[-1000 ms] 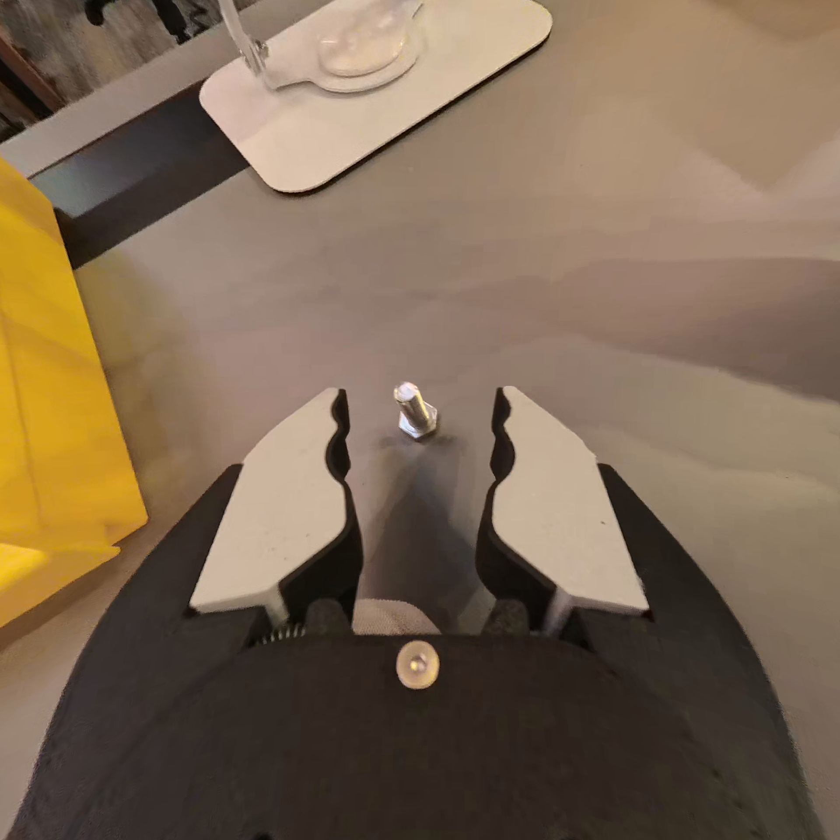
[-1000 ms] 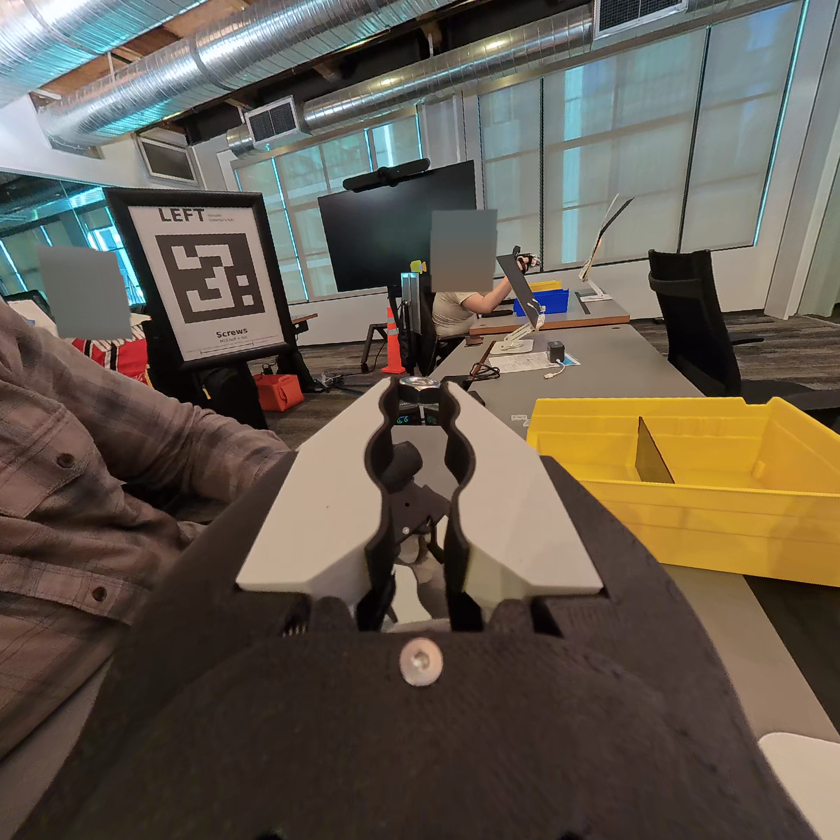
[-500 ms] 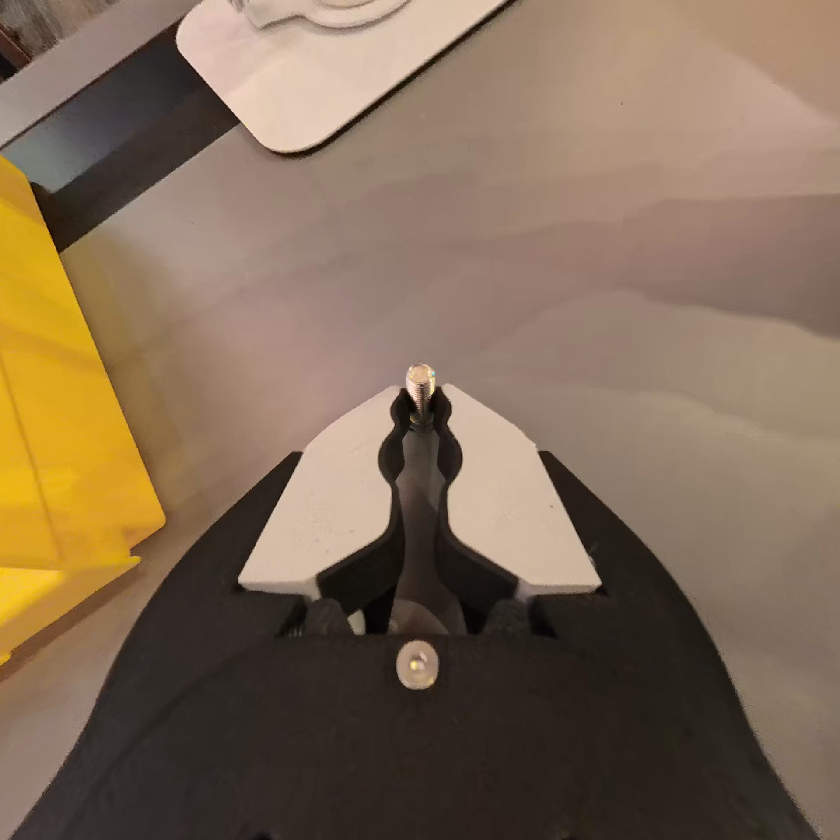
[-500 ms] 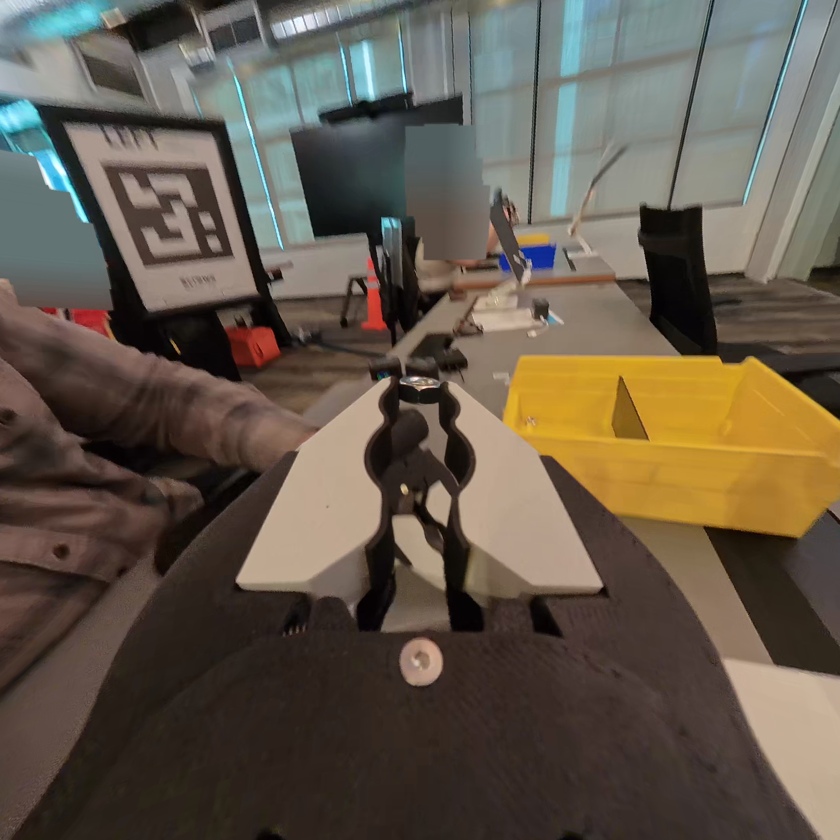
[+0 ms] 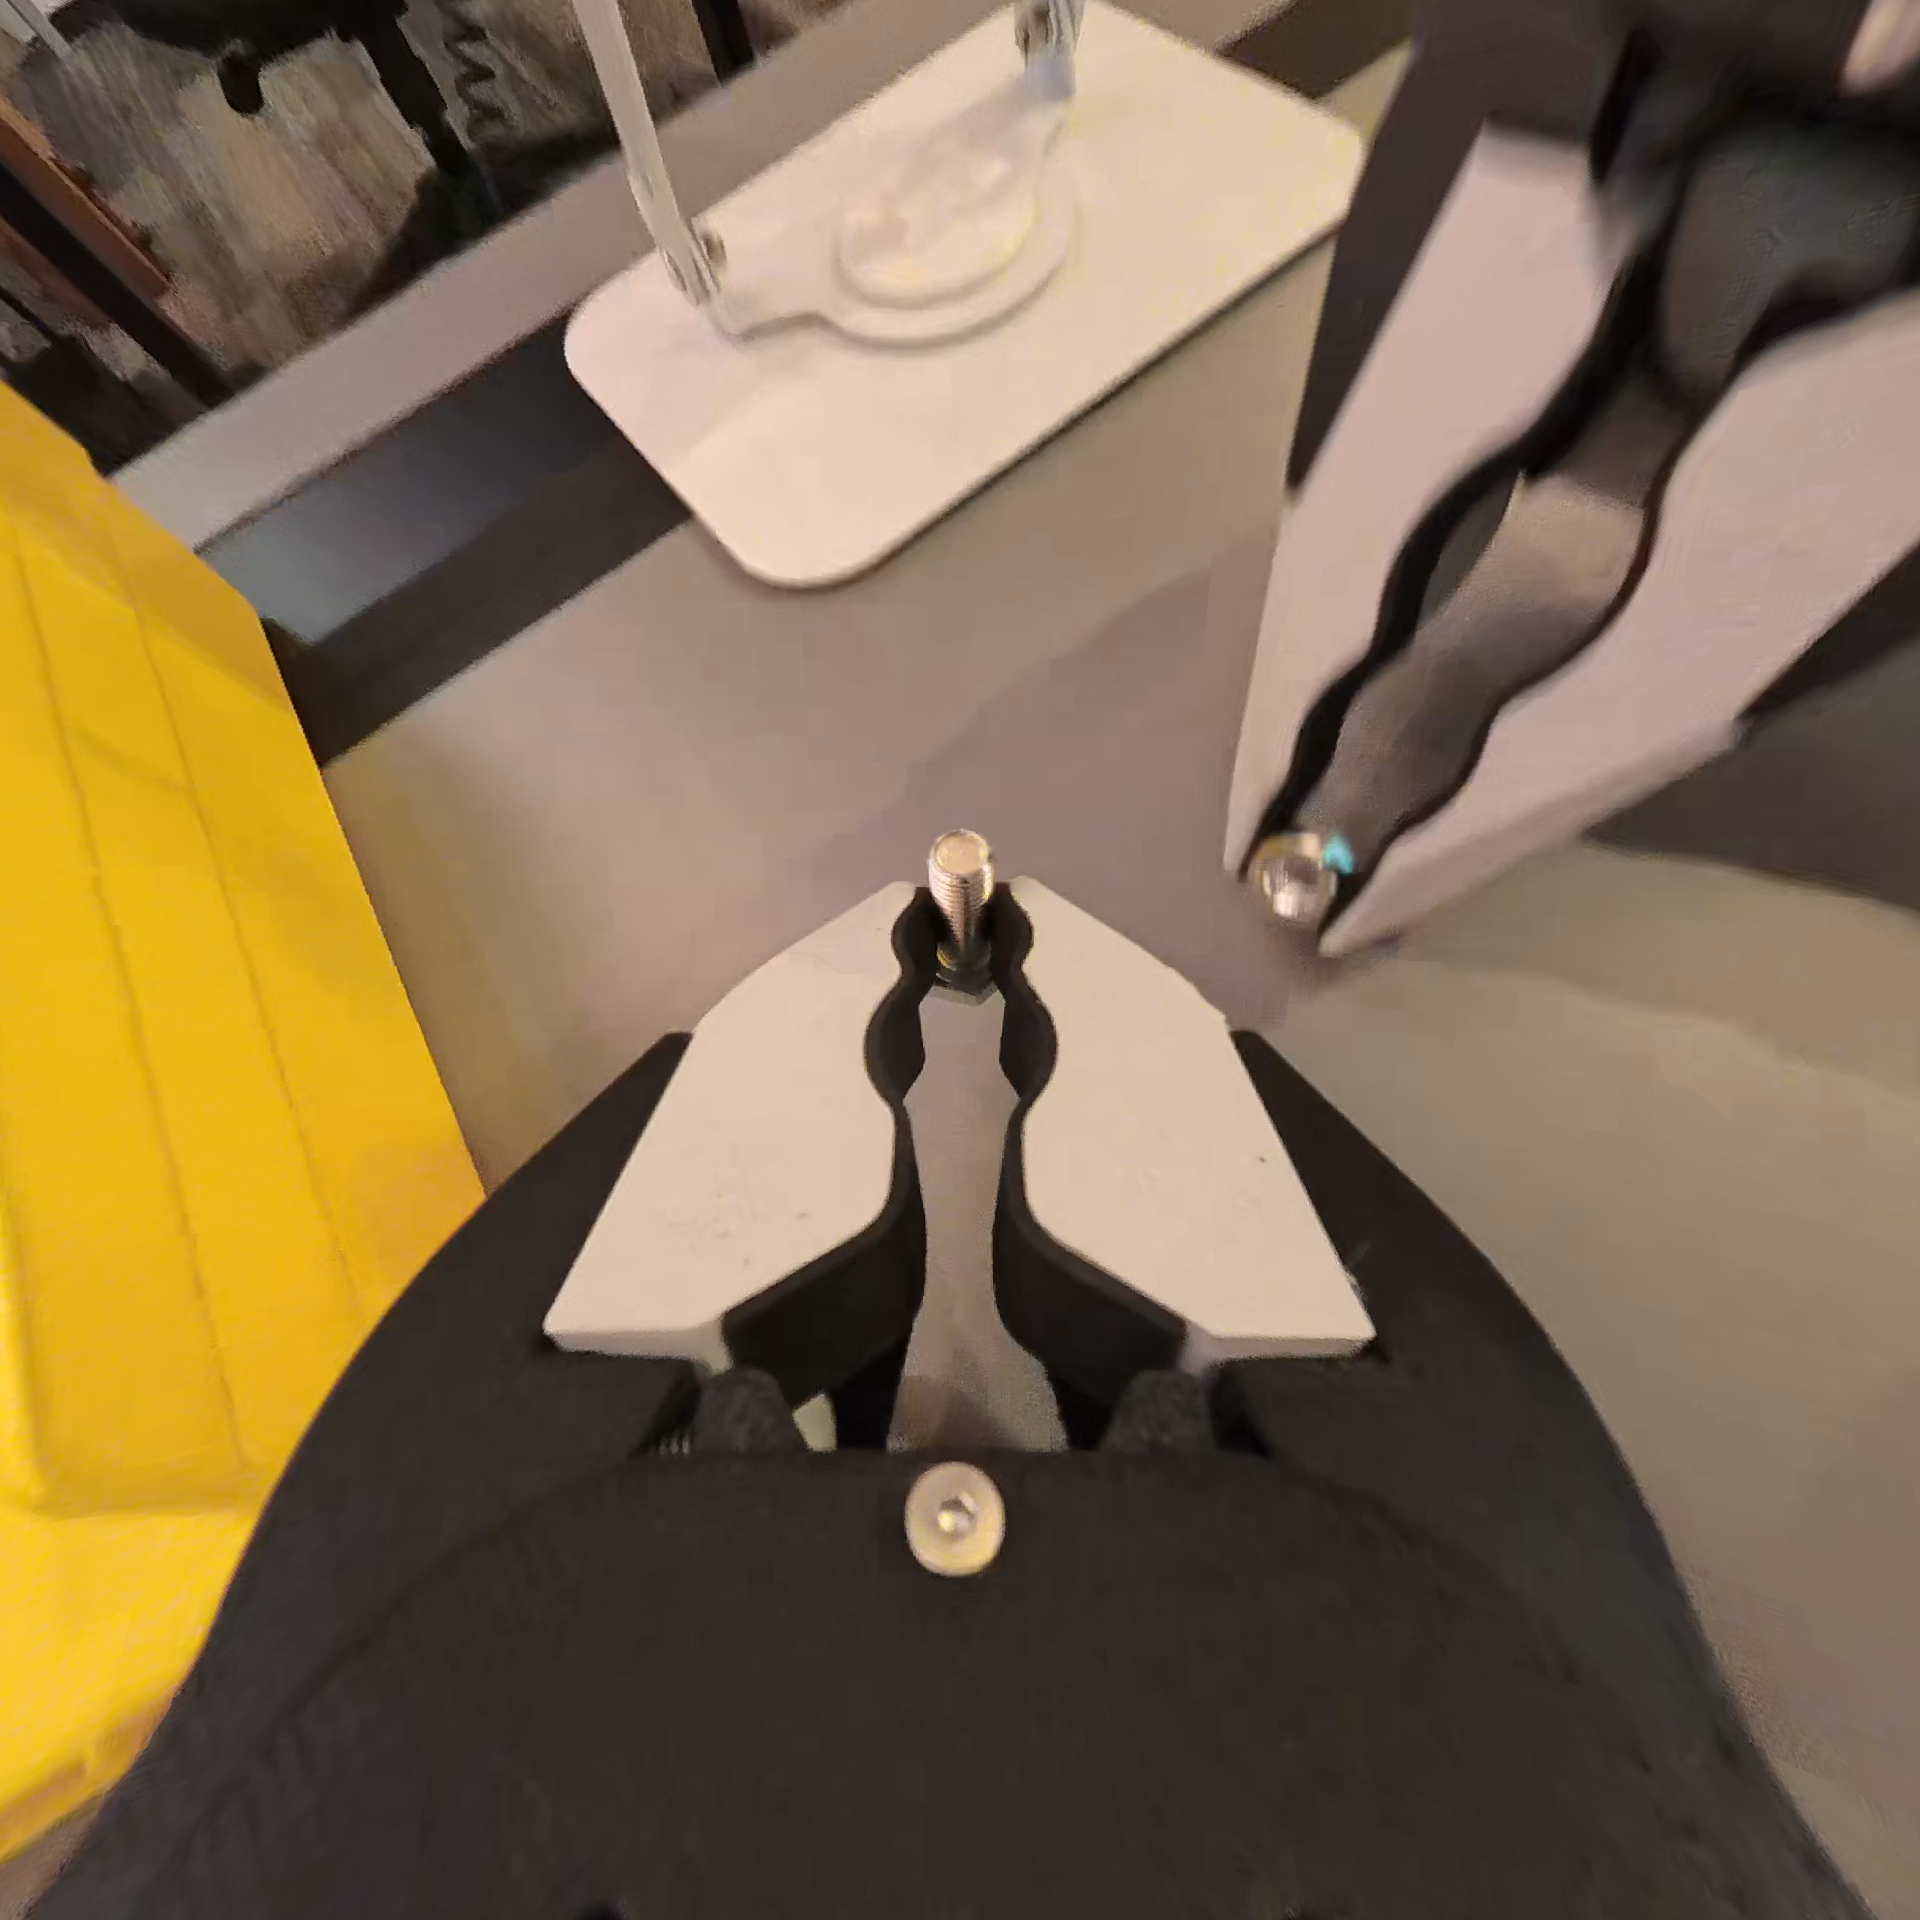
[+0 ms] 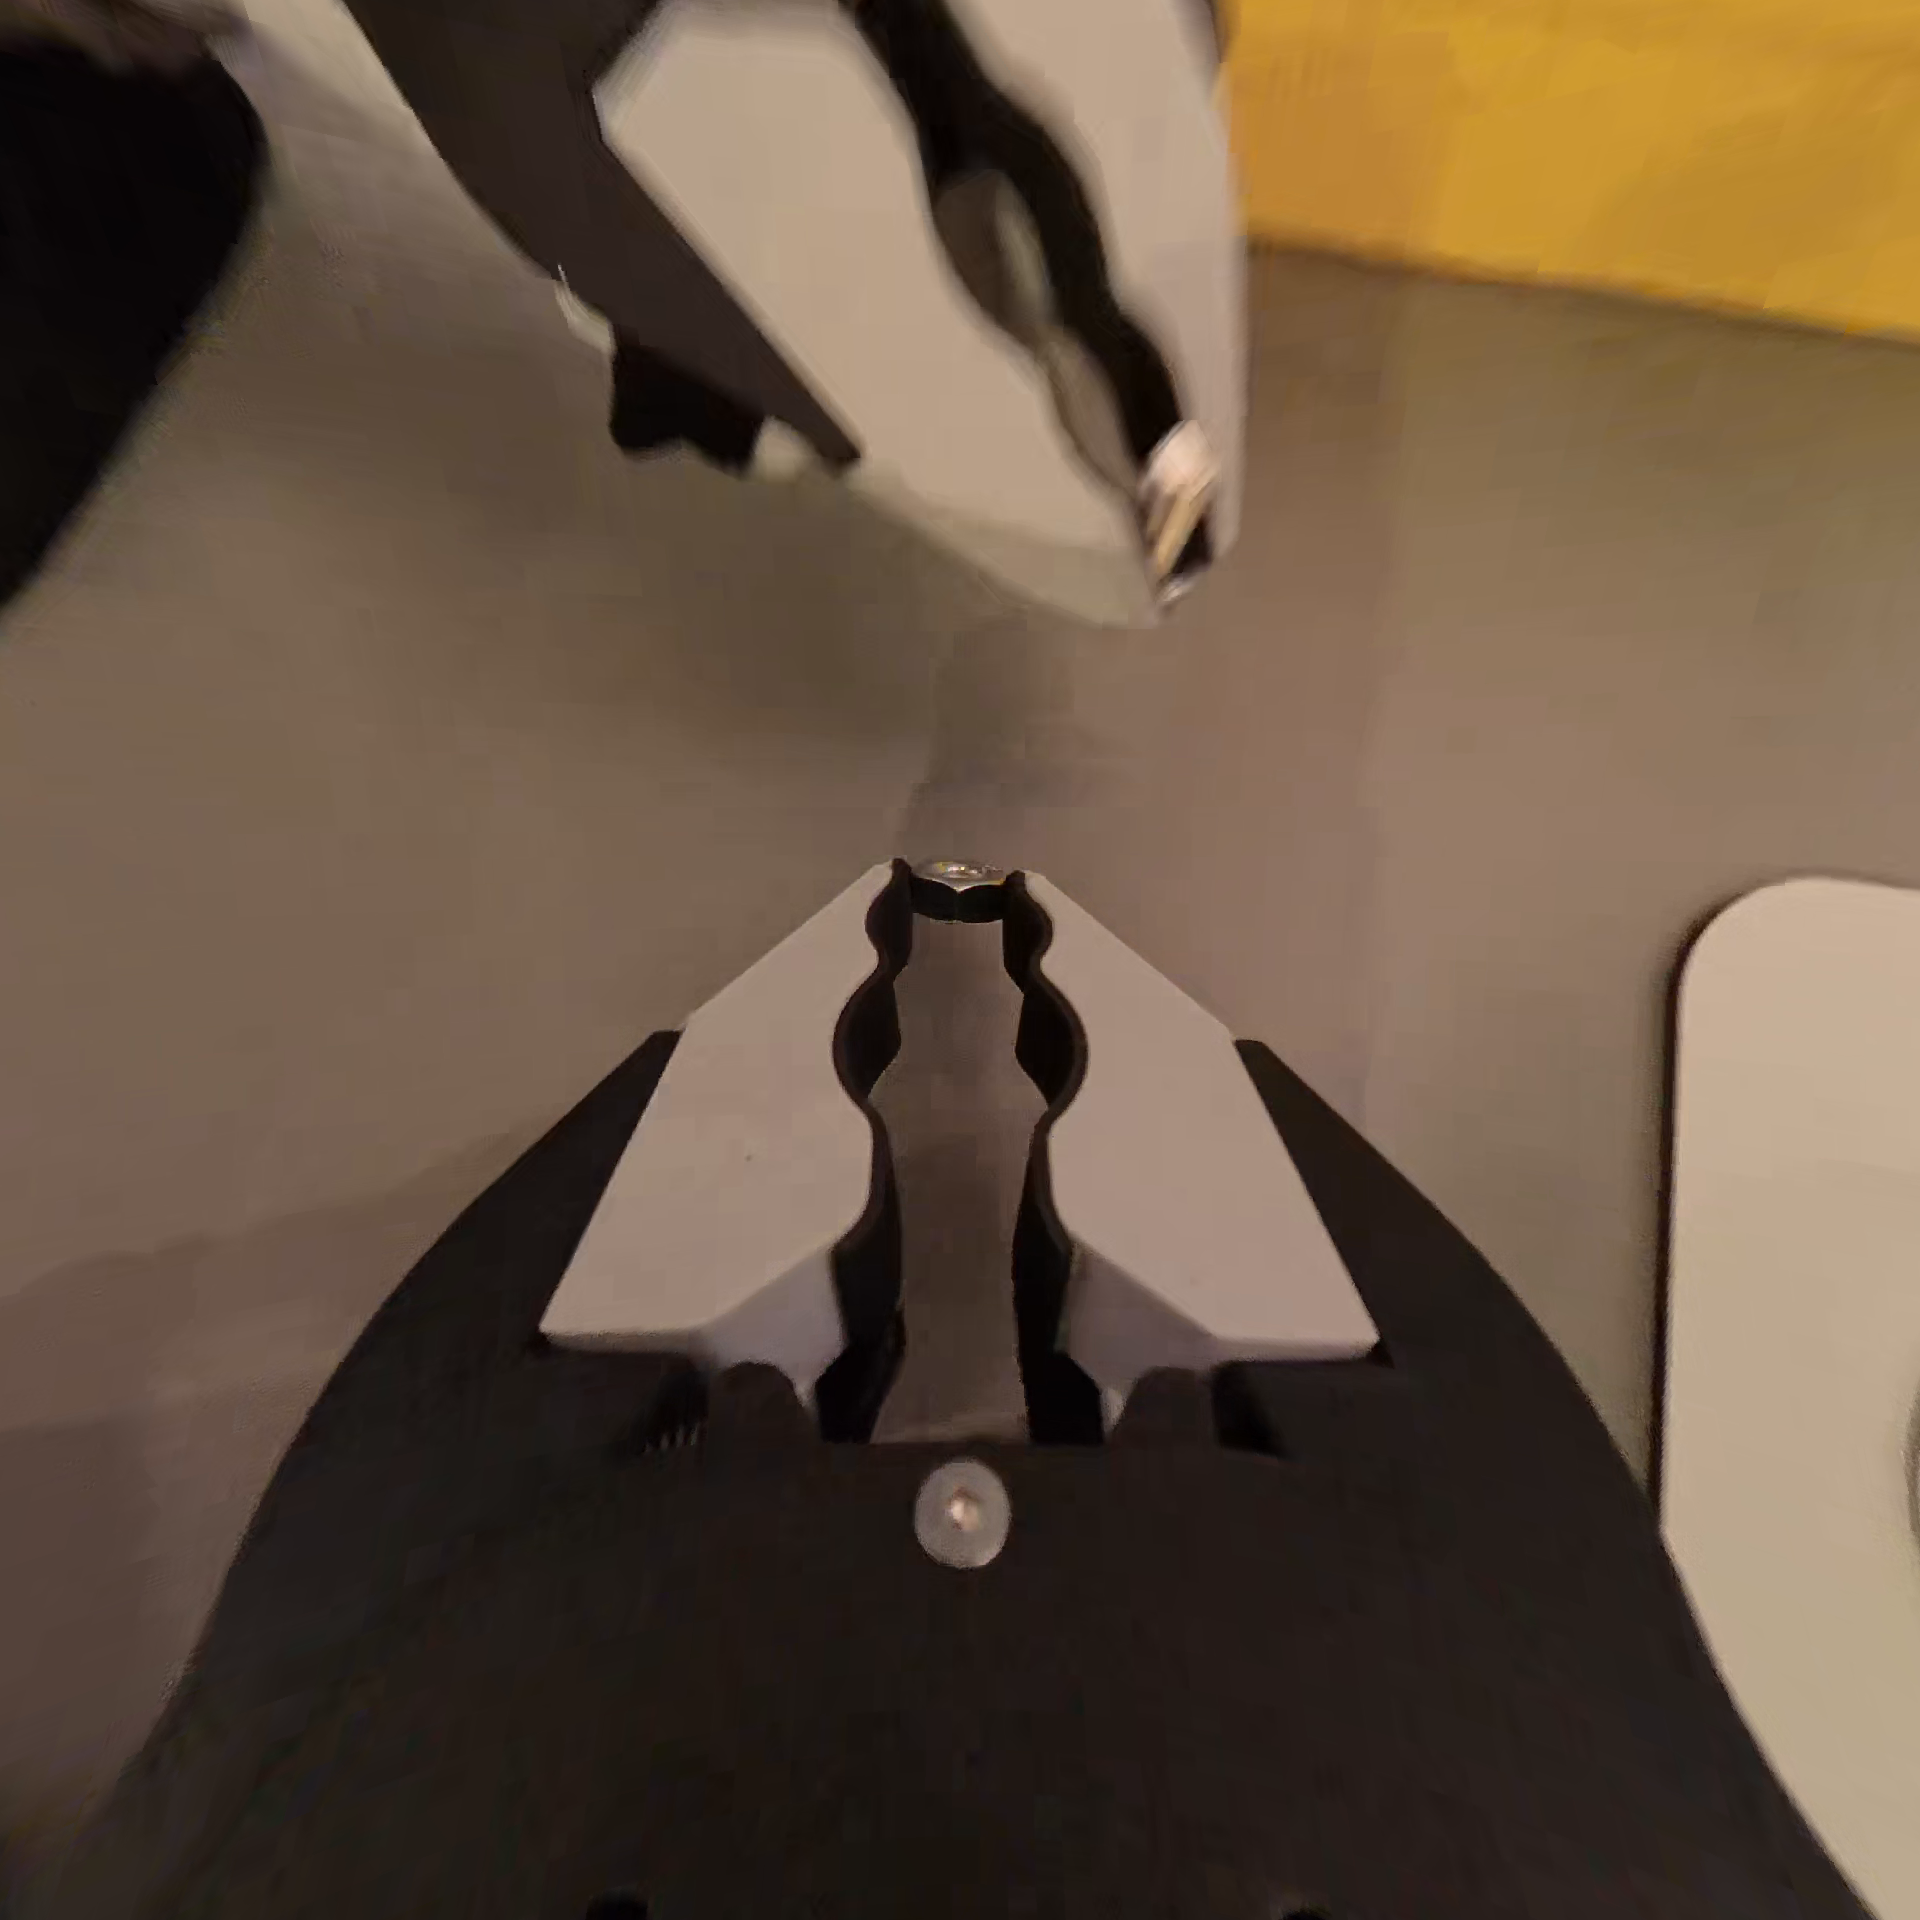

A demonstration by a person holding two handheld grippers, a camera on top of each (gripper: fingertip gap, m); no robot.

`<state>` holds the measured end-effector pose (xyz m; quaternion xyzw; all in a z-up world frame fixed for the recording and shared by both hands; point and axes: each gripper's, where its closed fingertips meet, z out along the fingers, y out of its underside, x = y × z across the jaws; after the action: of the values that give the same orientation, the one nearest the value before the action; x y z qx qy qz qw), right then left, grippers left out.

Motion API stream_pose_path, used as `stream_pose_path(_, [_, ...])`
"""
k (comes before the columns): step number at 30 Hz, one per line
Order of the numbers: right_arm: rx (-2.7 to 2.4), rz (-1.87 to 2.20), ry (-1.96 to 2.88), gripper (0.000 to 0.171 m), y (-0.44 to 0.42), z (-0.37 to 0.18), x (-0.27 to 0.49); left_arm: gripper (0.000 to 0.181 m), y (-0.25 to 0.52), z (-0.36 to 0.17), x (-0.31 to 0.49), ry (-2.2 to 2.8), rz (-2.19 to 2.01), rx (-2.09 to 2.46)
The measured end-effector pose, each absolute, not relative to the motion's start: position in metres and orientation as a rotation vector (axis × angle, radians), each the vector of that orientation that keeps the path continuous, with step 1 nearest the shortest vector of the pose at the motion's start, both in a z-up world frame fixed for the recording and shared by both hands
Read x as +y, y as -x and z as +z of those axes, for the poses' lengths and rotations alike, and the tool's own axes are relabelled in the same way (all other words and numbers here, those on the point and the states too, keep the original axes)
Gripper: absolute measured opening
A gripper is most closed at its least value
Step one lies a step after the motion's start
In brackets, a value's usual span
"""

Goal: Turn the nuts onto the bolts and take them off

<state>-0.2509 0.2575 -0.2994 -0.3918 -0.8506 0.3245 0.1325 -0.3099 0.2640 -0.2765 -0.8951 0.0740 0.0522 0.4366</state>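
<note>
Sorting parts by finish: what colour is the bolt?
Shiny silver metal bolt, clearest in the left wrist view.

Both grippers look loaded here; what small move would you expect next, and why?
Probably the right gripper carries its nut over the bolt's free threaded tip. The left gripper clamps the bolt low on its shank, and the nut sits off to the bolt's right, apart from it and not yet lined up.
</note>
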Motion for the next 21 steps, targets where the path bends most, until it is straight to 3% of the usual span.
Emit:
stream_pose_path(1, [-2.497, 0.891, 1.147, 0.016, 0.249, -0.308, 0.260, 0.010, 0.309, -0.271, 0.273, 2.209, 0.125, 0.190])
stream_pose_path(10, [-2.563, 0.902, 1.113, 0.016, 0.239, -0.318, 0.255, 0.010, 0.319, -0.253, 0.342, 2.105, 0.161, 0.142])
stream_pose_path(21, [-2.622, 0.835, 1.082, 0.021, 0.229, -0.318, 0.254, 0.010, 0.325, -0.266, 0.335, 2.092, 0.180, 0.146])
